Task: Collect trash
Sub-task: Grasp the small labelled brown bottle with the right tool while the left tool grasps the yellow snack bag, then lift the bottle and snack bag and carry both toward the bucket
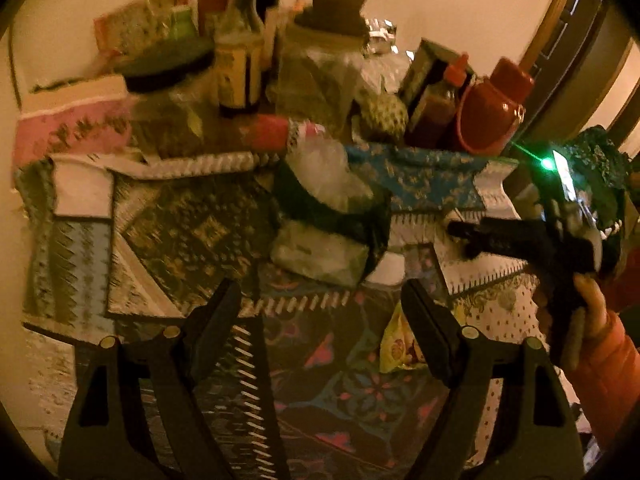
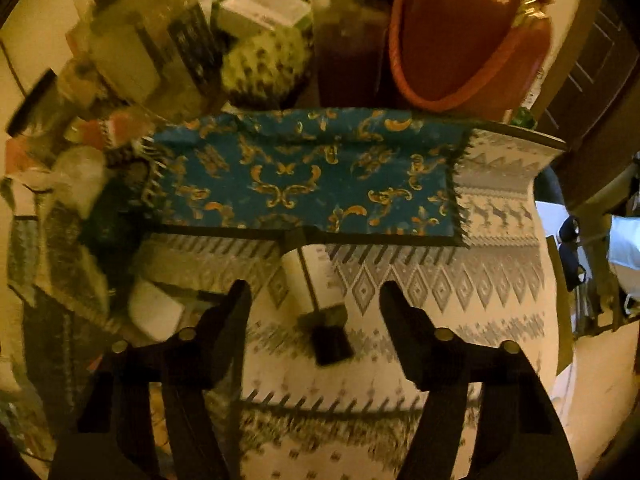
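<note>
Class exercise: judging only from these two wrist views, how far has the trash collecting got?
Done: nothing looks collected. In hand: nothing; the left gripper and right gripper are both open and empty, the right over a small tube. Left: a yellow wrapper and clear plastic lie on the cloths.

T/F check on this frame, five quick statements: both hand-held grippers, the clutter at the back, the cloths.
1. The left hand-held gripper holds a bottle. False: its jaws are open and empty.
2. A red handbag stands at the back. True.
3. The right hand-held gripper is clamped on the blue cloth. False: open, nothing gripped.
4. A yellow wrapper lies on the patterned cloths. True.
5. The blue cloth is plain. False: it has gold ornaments.
</note>
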